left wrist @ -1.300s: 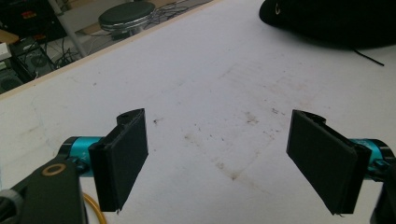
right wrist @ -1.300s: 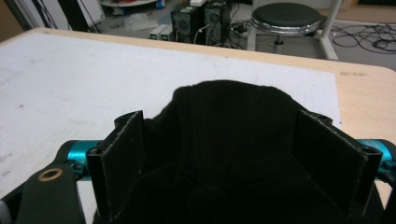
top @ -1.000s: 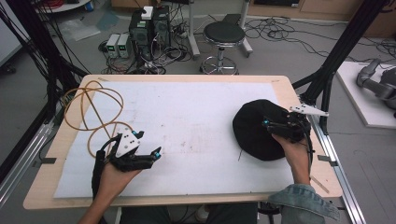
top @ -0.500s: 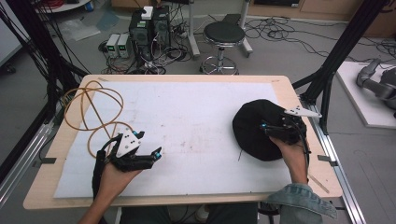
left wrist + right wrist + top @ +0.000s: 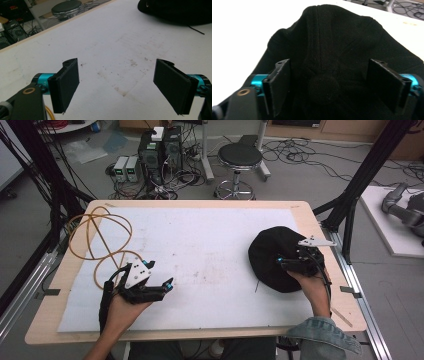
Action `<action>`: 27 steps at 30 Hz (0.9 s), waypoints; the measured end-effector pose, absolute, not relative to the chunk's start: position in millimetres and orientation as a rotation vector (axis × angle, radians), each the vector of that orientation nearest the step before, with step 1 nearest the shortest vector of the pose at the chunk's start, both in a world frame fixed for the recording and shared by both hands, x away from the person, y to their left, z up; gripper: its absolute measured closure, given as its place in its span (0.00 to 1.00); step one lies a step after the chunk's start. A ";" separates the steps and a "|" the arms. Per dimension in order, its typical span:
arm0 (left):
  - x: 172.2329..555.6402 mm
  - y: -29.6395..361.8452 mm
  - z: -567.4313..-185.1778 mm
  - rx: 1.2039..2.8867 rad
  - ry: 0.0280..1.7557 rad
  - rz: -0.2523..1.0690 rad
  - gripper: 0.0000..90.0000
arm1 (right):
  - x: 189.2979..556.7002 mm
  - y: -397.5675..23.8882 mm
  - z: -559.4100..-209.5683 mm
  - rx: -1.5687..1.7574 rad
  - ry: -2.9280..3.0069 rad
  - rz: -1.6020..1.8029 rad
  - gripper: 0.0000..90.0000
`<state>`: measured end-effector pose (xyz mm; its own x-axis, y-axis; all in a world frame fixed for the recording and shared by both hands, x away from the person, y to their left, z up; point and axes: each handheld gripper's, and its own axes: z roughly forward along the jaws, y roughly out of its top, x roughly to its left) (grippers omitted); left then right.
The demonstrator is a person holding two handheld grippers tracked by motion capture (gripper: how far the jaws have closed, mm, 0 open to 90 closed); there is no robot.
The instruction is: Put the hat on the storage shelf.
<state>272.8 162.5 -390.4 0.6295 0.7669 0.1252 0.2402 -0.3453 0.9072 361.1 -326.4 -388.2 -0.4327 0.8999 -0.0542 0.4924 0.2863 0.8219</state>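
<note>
Hat (image 5: 272,257): black, at three o'clock on the white table (image 5: 210,245).
Right gripper (image 5: 329,86): over the hat, jaws wide, just been closing slightly, gripping nothing.
Left gripper (image 5: 117,85): at eight o'clock, jaws wide, empty.

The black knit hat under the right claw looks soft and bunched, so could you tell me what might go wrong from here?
1. The right claw, whose jaws have just been closing, stands open over the black hat; it may pinch only one layer around the small knob, so the hat sags.
2. The loose thread could snag.
3. The hat lies near the table's right edge and might slide off.
</note>
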 end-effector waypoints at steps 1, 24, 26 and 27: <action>272.8 162.4 -390.4 1.886 0.802 0.686 0.23 | 361.2 -326.3 -388.5 1.237 2.038 1.018 0.28; 273.5 165.0 -390.2 1.886 0.805 0.694 0.24 | 353.6 -333.6 -380.8 1.285 1.946 1.081 0.79; 273.3 164.7 -390.3 1.882 0.805 0.692 0.24 | 352.4 -333.8 -377.5 1.275 1.929 1.097 0.79; 273.3 164.7 -390.3 1.882 0.805 0.692 0.24 | 351.7 -333.1 -375.8 1.283 1.916 1.113 0.79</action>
